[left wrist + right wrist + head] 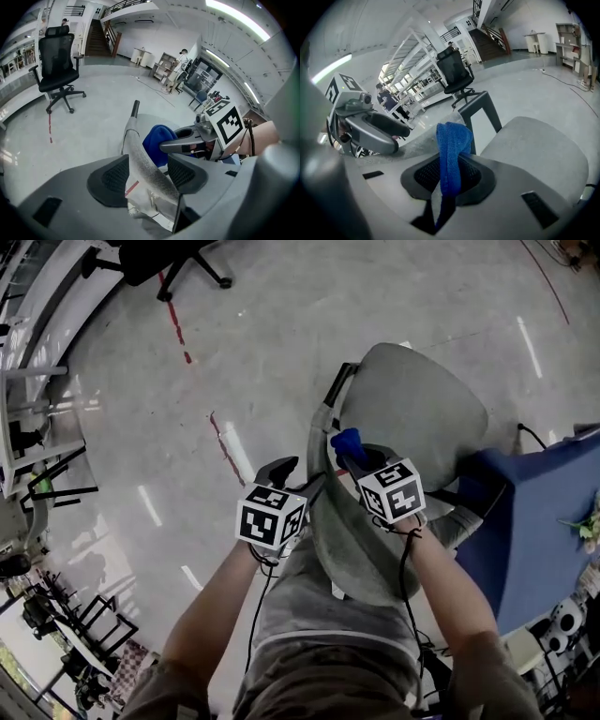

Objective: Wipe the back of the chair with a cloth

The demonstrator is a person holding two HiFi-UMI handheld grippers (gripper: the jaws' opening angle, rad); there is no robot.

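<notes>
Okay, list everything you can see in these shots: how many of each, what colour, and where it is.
Chair: one, grey, directly in front of the person, its back nearest them.
Cloth: one, blue, above the chair back.
Office chair: one, black, out on the open floor.
Tape marks: several, red, on the grey floor.
Covered table: one, blue, to the right of the grey chair.
Shelving racks: several, white, along the hall's edge.
Left hand-held gripper: one, grey with a black-and-white marker cube, jaws apart on either side of the chair back's top edge.
Right hand-held gripper: one, same colours, shut on the cloth.
</notes>
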